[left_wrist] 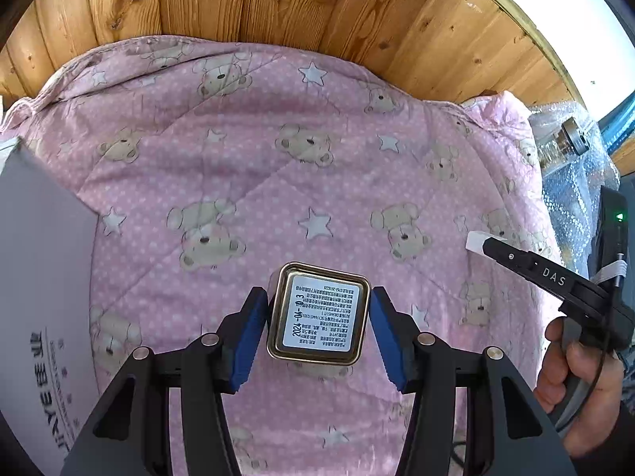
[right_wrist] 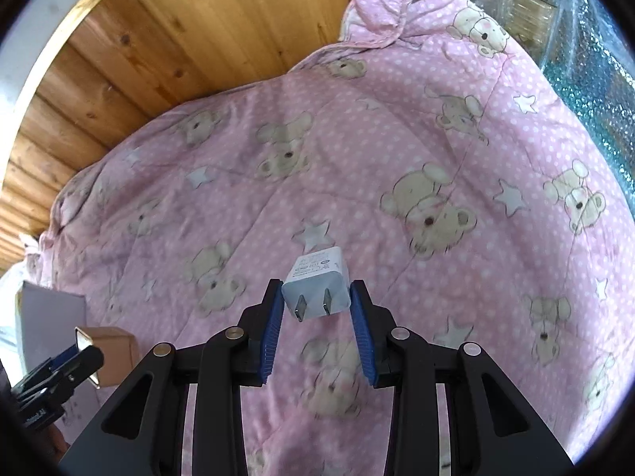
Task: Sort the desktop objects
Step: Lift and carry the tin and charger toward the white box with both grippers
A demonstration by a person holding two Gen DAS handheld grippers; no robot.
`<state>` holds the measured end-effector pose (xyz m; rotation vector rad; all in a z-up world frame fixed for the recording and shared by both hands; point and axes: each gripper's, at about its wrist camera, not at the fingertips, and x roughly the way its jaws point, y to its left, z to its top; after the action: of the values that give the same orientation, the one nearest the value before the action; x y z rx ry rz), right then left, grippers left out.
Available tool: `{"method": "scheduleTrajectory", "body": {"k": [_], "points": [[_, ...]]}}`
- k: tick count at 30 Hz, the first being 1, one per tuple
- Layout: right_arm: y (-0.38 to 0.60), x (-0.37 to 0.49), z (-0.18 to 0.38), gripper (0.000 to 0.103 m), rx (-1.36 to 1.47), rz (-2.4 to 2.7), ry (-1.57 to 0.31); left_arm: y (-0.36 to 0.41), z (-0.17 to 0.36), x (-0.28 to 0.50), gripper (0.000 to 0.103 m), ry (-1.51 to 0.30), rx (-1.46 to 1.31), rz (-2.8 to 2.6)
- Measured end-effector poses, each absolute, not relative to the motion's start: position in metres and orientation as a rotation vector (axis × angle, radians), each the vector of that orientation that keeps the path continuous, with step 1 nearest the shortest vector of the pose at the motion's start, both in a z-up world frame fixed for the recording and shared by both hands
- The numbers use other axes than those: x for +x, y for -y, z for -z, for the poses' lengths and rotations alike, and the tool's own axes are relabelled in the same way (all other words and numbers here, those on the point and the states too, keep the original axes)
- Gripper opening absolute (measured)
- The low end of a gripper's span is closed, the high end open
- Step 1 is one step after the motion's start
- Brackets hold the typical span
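Your work surface is a soft quilted pink blanket point(left_wrist: 246, 166) printed with white dots, stars and beige bears, draped over the table below a knotty pine plank wall point(left_wrist: 278, 0). A flat grey-white cardboard box point(left_wrist: 39, 277) with printed characters lies at the blanket's left edge. Crinkled bubble wrap point(left_wrist: 571, 182) sits at the right edge.

Your left tool point(left_wrist: 317, 325) pinches a square tin point(left_wrist: 319, 319) with rounded corners between ribbed blue pads point(left_wrist: 248, 341); its labelled metal base faces the camera, above the blanket.

Your right tool point(right_wrist: 316, 317) clamps a smooth white plug adapter point(right_wrist: 317, 281), two flat prongs toward the camera, held over the blanket.
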<state>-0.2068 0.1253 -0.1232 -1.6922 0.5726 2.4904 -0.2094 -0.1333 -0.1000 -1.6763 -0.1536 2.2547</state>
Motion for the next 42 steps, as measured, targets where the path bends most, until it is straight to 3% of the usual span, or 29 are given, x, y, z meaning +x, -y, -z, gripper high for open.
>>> {"method": "scheduleTrajectory", "body": {"k": [27,42], "points": [[-0.066,-0.115,0.063,0.035,-1.788,-2.632,-0.495,0.155,0.024,-0.136,0.054,0.205,-1.598,-2.321],[0.01,-0.086,0.013,0.036,-1.812,-2.821,-0.339,0.207,-0.025,-0.094,0.054,0.33,-1.494,-2.435]]}}
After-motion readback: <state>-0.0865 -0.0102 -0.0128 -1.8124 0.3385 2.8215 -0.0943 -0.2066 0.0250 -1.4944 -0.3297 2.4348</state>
